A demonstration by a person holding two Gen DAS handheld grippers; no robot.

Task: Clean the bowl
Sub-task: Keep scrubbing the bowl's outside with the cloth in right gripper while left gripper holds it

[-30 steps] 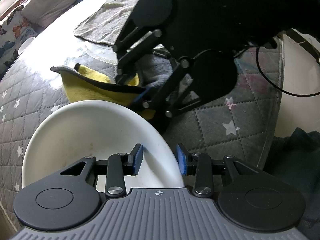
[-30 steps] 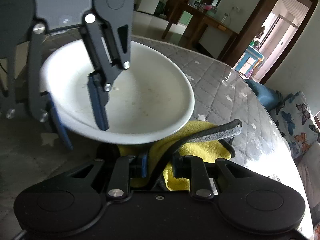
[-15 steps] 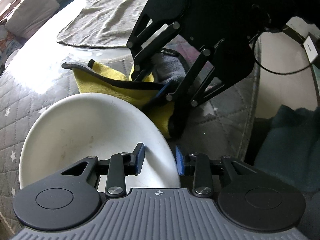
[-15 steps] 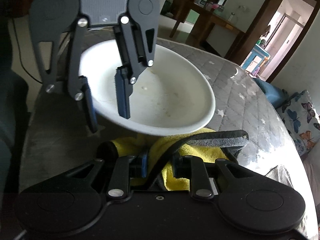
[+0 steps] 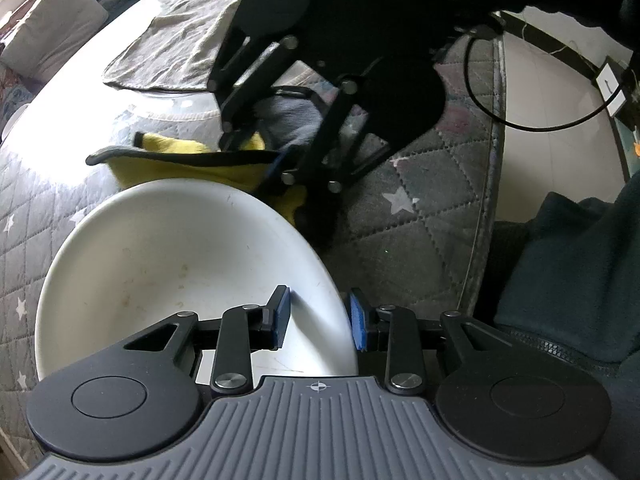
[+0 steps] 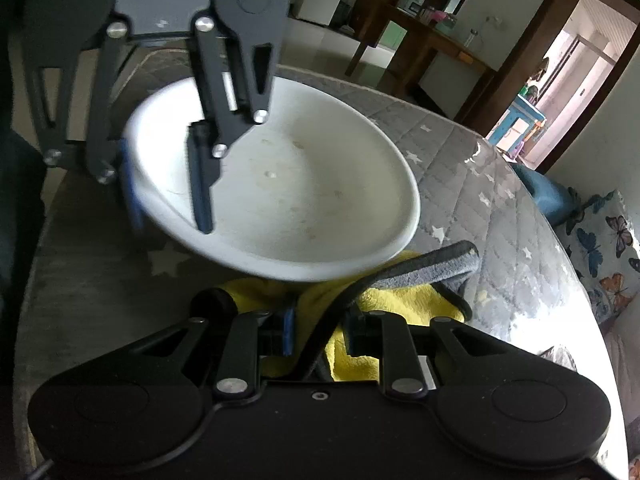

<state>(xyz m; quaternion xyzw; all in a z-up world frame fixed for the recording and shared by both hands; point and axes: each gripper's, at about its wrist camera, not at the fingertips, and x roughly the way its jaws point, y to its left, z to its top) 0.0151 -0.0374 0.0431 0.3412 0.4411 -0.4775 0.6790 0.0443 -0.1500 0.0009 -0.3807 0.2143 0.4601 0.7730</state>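
Left gripper (image 5: 318, 316) still clamps round white ceramic bowl (image 5: 180, 264) rim; right gripper (image 6: 318, 334), pinching yellow microfibre cloth (image 6: 360, 300), has retreated toward 12 o'clock, wiping not begun.

No words, numbers or brand names can be read in either view. The only sign is a small white circle with a cross (image 5: 318, 387) on the grey ribbed body of the left claw, at 6 o'clock in the left wrist view. A white tag (image 5: 611, 87) at 2 o'clock is too small to read.
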